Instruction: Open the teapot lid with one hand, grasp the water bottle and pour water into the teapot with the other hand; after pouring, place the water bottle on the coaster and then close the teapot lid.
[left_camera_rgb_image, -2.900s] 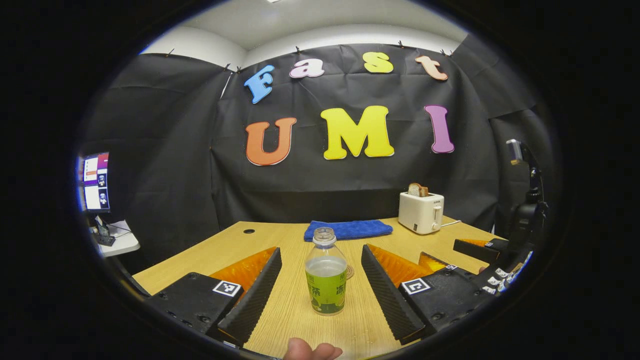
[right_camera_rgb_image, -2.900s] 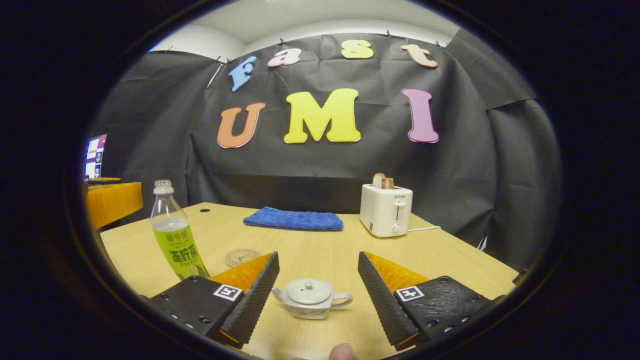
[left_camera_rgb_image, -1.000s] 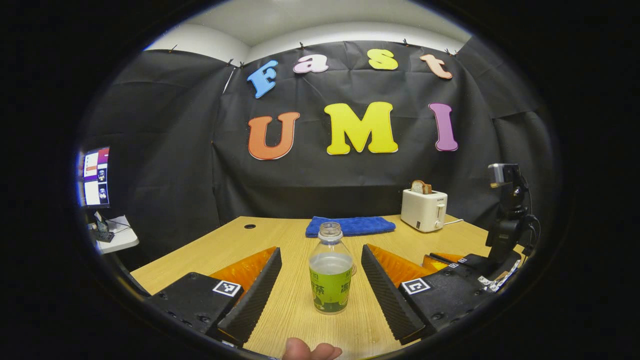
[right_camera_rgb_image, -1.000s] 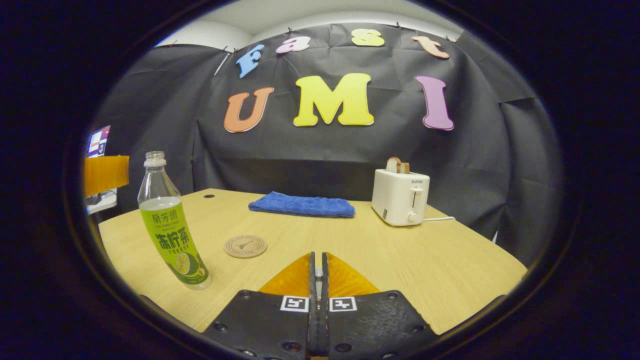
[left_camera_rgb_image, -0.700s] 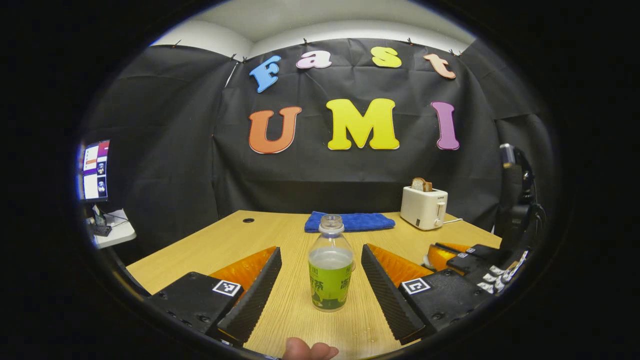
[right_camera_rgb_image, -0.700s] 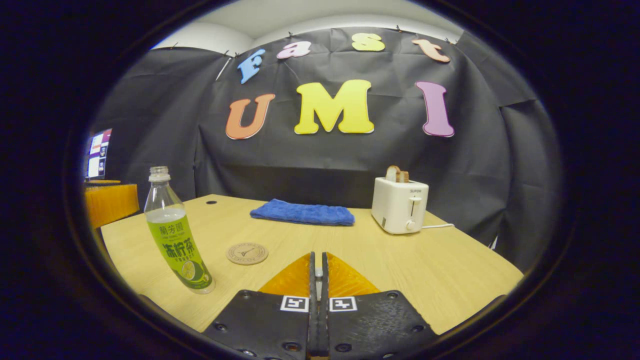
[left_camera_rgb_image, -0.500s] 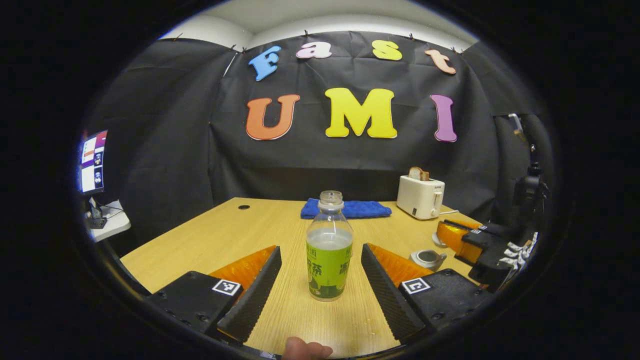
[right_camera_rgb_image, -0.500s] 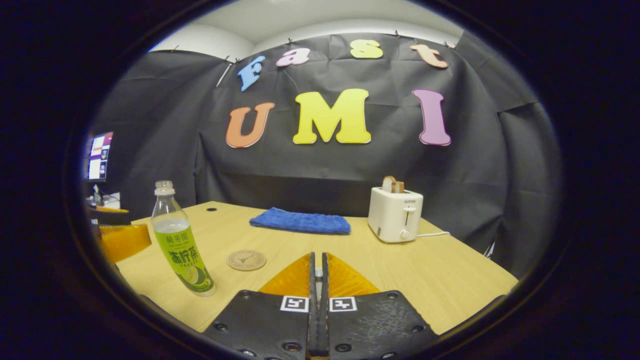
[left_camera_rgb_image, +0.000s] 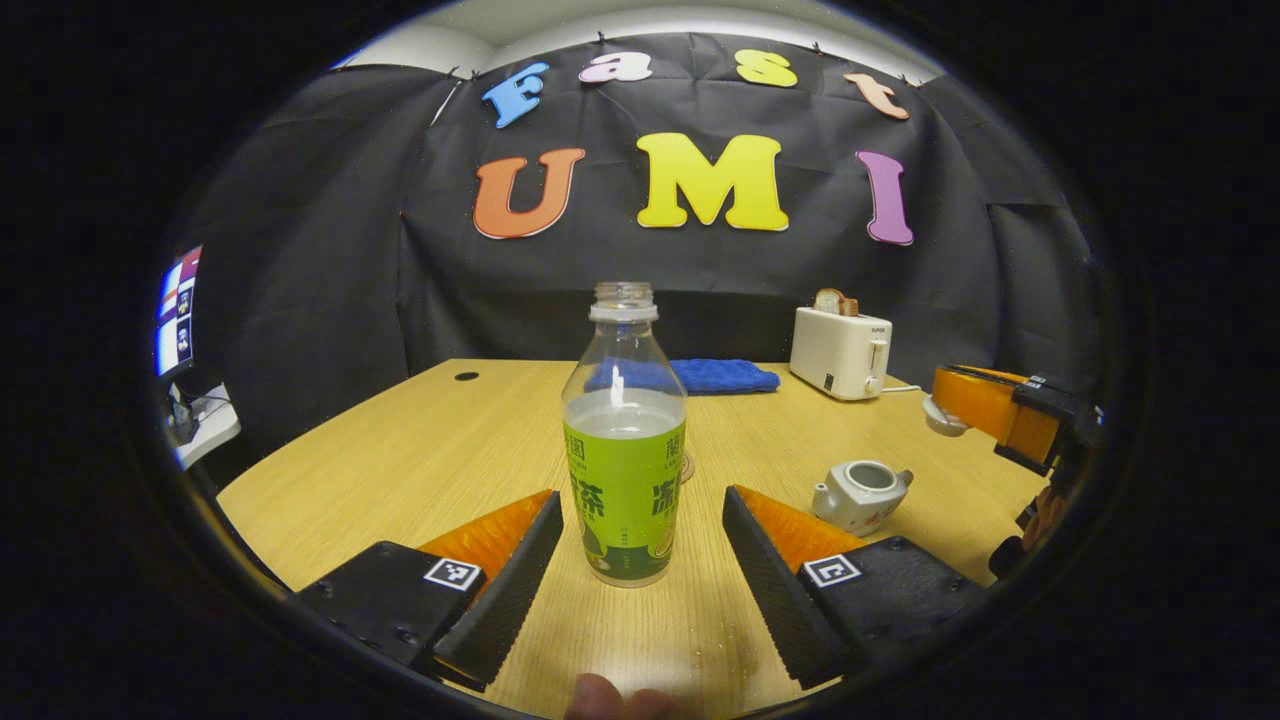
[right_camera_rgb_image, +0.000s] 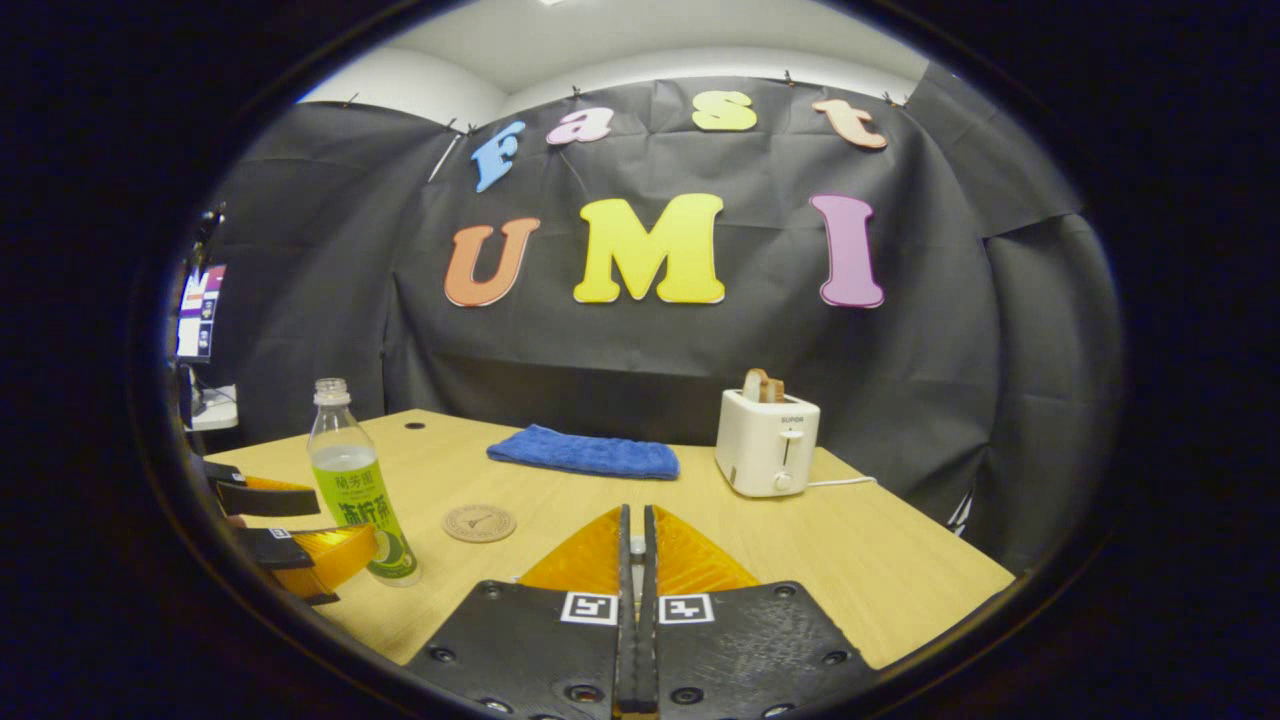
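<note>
Left tongs (left_camera_rgb_image: 640, 560) gape wide around the clear green-labelled plastic water bottle (left_camera_rgb_image: 624, 440); right tongs (right_camera_rgb_image: 636, 560) grip the white ceramic teapot lid (left_camera_rgb_image: 942, 415), above the lidless white teapot (left_camera_rgb_image: 860, 492).

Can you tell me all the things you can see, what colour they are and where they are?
water bottle: one, clear with green label, standing uncapped between the left gripper's open fingers
teapot: one, white, open, right of the bottle
teapot lid: one, white, held up above the table
coaster: one, brown, mid-table
towel: one, blue, at the back
toaster: one, white, back right, bread in it
table: one, light wood
monitor: one, far left
left gripper: open
right gripper: shut on the teapot lid
</note>
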